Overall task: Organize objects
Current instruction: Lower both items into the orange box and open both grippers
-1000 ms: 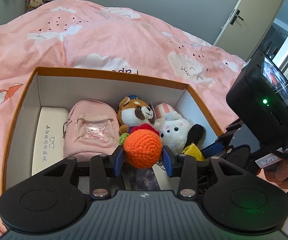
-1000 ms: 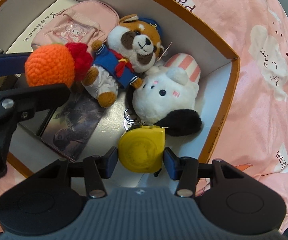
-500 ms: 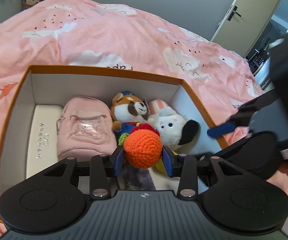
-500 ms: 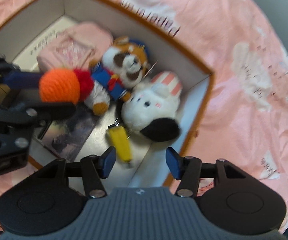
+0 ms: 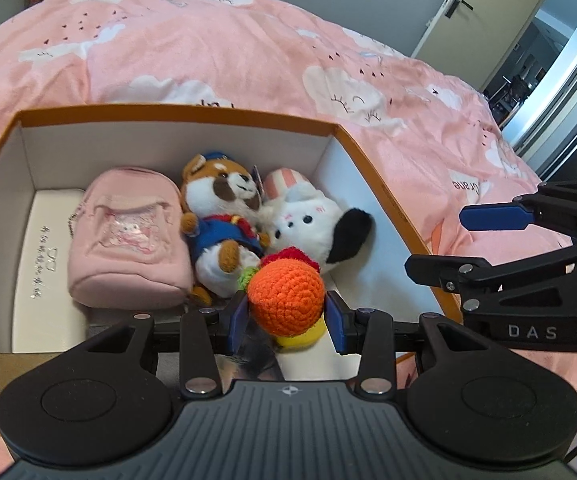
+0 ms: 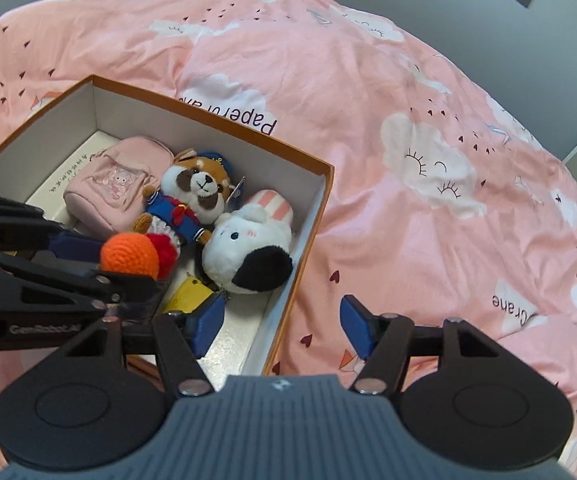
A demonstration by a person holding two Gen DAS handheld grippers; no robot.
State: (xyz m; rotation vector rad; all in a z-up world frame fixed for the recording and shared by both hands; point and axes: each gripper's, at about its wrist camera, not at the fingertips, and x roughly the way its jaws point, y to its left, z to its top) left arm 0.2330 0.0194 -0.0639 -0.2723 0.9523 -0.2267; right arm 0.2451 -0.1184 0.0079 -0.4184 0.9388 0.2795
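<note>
An orange-rimmed cardboard box point(image 5: 176, 110) point(image 6: 208, 112) sits on the bed. My left gripper point(image 5: 286, 316) point(image 6: 128, 258) is shut on an orange crochet ball point(image 5: 286, 296) point(image 6: 128, 256) with red and green bits, held over the box's near end. A yellow tape measure point(image 6: 186, 298) point(image 5: 302, 336) lies loose on the box floor beside the white plush point(image 6: 248, 248). My right gripper point(image 6: 282, 322) point(image 5: 436, 242) hangs over the box's right rim, its jaws opening with nothing between them.
The box also holds a pink mini backpack point(image 5: 128, 240), a red-panda plush point(image 5: 220, 208), a white glasses case point(image 5: 44, 256) and a dark booklet. A pink cloud-print bedcover point(image 6: 408, 80) surrounds it. A door point(image 5: 464, 4) stands at the far right.
The right gripper let go of the yellow tape measure, which now lies in the box, then rose and drew back to the right with wider jaws. The left gripper kept its hold on the ball.
</note>
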